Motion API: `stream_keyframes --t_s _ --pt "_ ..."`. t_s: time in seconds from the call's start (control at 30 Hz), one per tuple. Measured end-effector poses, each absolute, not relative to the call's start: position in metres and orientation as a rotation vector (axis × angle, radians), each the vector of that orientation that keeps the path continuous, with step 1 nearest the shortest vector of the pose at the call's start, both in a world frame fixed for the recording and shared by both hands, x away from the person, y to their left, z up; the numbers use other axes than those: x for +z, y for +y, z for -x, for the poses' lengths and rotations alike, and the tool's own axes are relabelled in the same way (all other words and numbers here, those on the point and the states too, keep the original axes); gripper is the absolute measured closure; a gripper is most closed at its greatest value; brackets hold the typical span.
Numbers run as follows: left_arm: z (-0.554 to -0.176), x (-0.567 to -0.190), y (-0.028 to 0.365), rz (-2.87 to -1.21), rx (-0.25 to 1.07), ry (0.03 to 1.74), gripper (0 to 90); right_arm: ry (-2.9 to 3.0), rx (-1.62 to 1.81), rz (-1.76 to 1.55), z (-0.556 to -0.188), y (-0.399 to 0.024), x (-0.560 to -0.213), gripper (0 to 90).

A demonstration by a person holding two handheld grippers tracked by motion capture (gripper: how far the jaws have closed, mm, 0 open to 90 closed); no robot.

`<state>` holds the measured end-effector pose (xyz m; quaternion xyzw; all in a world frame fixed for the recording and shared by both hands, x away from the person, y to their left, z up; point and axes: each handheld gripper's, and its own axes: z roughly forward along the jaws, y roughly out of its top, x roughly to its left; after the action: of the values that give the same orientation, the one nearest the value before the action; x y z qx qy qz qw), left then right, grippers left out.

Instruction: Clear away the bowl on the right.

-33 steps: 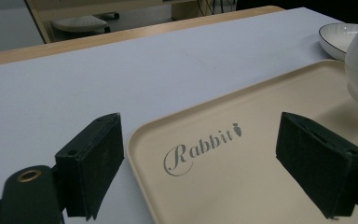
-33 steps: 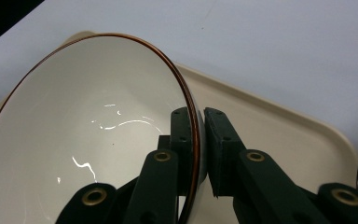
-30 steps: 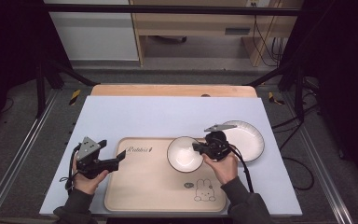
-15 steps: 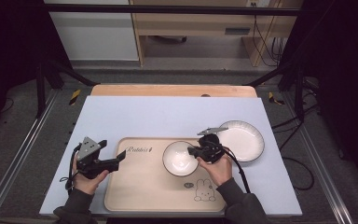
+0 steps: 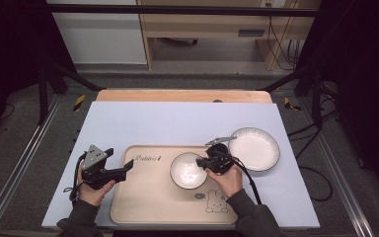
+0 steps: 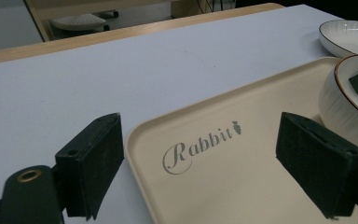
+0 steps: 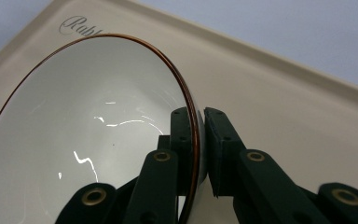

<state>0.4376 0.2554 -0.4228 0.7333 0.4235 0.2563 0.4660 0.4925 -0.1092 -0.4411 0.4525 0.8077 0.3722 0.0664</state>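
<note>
Right gripper view: jaws are clamping the bowl (image 7: pixel 88 135) rim, one pad inside the wall, one outside, brown edge line running between them. Bowl is tilting here, mouth toward the cam; whether its base is touching the tray (image 7: pixel 284 107) I can't tell. High view: right gripper (image 5: pixel 211 161) is gripping the bowl (image 5: pixel 188 170) at its right edge, so the bowl is lying to the left of that hand, over the tray's (image 5: pixel 143 197) right half. Plate (image 5: pixel 254 148) is sitting just beside, off the tray, to the right. Left gripper (image 5: pixel 123 171) is hovering at the tray's left rim, jaws wide apart, nothing between them. Left gripper view: bowl (image 6: pixel 349 98) is showing well off to the right, "Rabbit" print (image 6: pixel 200 144) between the pads. Right hand is the nearer one by far; any set-down looks like its job, w/ the left free to steady the tray.
</note>
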Motion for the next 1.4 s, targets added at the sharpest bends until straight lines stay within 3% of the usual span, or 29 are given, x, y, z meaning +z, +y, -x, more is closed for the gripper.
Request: stream_keyframes --t_s 1.07,1.4 --pt "-0.438 -0.424 0.254 -1.813 0.624 1.042 14.7 2.443 1.107 -1.377 -0.496 -0.108 -0.448 81.9" --pt "-0.438 -0.423 0.255 -1.812 0.625 1.039 14.6 2.364 1.157 -1.301 -0.493 -0.117 -0.437 64.1"
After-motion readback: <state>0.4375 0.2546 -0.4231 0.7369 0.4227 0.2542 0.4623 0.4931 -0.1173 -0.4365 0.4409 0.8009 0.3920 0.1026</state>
